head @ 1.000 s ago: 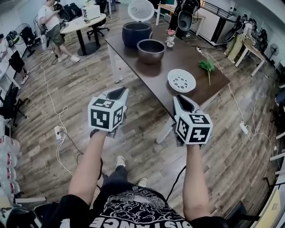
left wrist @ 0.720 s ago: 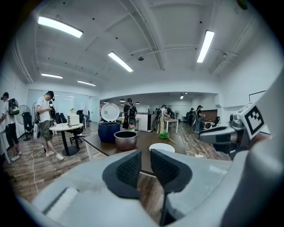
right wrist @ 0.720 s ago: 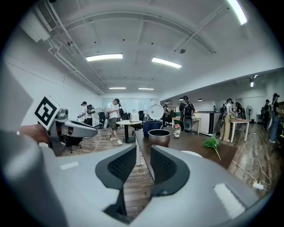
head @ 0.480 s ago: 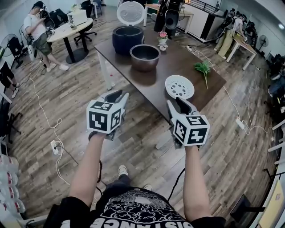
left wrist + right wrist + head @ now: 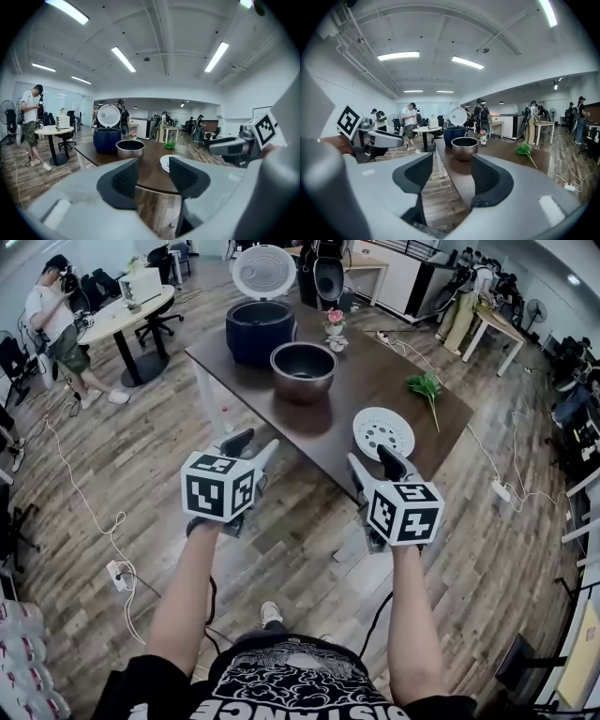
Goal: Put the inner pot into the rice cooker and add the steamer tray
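Note:
On the dark brown table (image 5: 375, 371) stands a metal inner pot (image 5: 303, 369) in front of the dark blue rice cooker (image 5: 260, 329), whose white lid (image 5: 263, 271) is up. The white perforated steamer tray (image 5: 383, 433) lies near the table's front edge. My left gripper (image 5: 251, 444) hangs over the floor short of the table, its jaws opening with nothing between them. My right gripper (image 5: 372, 463) is just short of the tray, jaws also opening and empty. The left gripper view shows the pot (image 5: 130, 149) and tray (image 5: 165, 162) ahead; the right gripper view shows the pot (image 5: 464, 147).
A green sprig (image 5: 427, 385) lies on the table's right side and a small flower pot (image 5: 334, 322) stands behind the inner pot. A person stands by a round white table (image 5: 112, 310) at the left. Cables and a power strip (image 5: 119, 574) lie on the wooden floor.
Both grippers have come closer to the table, and the table now sits nearer in the head view. The jaws of both grippers have spread apart.

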Demonstrator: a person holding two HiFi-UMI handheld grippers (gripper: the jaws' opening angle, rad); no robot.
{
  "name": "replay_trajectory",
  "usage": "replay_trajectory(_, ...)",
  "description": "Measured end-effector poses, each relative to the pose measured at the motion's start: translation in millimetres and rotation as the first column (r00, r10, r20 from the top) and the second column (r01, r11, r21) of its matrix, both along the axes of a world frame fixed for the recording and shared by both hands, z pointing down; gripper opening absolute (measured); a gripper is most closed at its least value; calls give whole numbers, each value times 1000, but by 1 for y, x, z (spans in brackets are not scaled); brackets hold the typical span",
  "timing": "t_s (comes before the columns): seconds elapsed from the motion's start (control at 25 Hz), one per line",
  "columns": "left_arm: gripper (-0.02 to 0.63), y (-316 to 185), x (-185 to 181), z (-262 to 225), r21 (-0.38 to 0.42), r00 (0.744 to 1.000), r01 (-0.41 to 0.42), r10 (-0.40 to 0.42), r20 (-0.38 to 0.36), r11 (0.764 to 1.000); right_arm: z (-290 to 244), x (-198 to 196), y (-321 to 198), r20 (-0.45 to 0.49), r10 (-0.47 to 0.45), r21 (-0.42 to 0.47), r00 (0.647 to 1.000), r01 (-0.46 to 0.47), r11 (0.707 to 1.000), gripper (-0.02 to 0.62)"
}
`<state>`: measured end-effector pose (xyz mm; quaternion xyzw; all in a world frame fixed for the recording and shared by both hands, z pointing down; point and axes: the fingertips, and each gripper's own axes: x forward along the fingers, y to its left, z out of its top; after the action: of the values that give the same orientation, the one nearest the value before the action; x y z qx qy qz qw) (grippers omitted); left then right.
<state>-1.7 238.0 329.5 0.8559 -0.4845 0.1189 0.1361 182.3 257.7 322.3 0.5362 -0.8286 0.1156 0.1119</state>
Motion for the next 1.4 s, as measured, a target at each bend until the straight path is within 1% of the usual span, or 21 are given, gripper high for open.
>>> replay_trajectory(0.08,231,-9,-8,-1,1,1000,-12,12,-5,1000,0,-7,-7,-1,11,-4,1000,-11,1000,258)
replay_trajectory(0.16,239,-17,-16,-2,5,1000,-20,20,-5,1000,2,-14,-13,1,23,-13,1000,-23,1000,282)
replay_trajectory(0.28,256,-27,-27,-1,12,1000,-26,26,5,1000,2,-22,-21,26,43,-27,999,-42,999,347)
replay_trajectory(0.36,274,-32,-35,0,16,1000,-29,29,6,999,1,-27,-25,32,49,-18,998,-48,999,365)
replay_trajectory(0.52,329,-40,-45,1,20,999,-39,39,18,999,-1,-37,-30,31,49,1,998,-49,999,393)
replay_trajectory(0.56,364,-42,-47,0,26,999,-42,42,23,999,-1,-40,-31,29,52,4,998,-52,999,402)
replay_trajectory(0.6,386,-43,-48,-1,30,998,-48,47,27,998,-2,-42,-32,23,53,7,998,-53,999,413)
replay_trajectory(0.68,414,-46,-49,-3,30,997,-66,65,38,997,-3,-47,-34,-2,50,15,999,-50,999,423)
replay_trajectory(0.8,433,-49,-50,-2,33,996,-81,79,44,996,-5,-52,-35,-32,53,41,998,-52,998,430)
replay_trajectory(0.92,462,-50,-50,0,33,996,-89,88,29,995,-9,-53,-37,-30,64,73,998,-61,995,430)
replay_trajectory(1.04,472,-52,-50,4,31,996,-85,84,23,996,-11,-51,-39,-26,74,95,997,-72,993,434)
replay_trajectory(1.08,474,-54,-50,5,27,996,-82,82,22,996,-11,-49,-41,-30,82,100,996,-79,992,444)
replay_trajectory(1.12,474,-56,-49,7,22,996,-82,82,22,996,-11,-47,-43,-37,90,104,995,-86,991,473)
replay_trajectory(1.2,474,-58,-47,10,14,996,-86,85,23,996,-8,-44,-47,-49,100,100,994,-95,991,479)
replay_trajectory(1.4,474,-71,-40,18,6,996,-85,85,21,996,4,-36,-62,-43,92,71,995,-89,994,483)
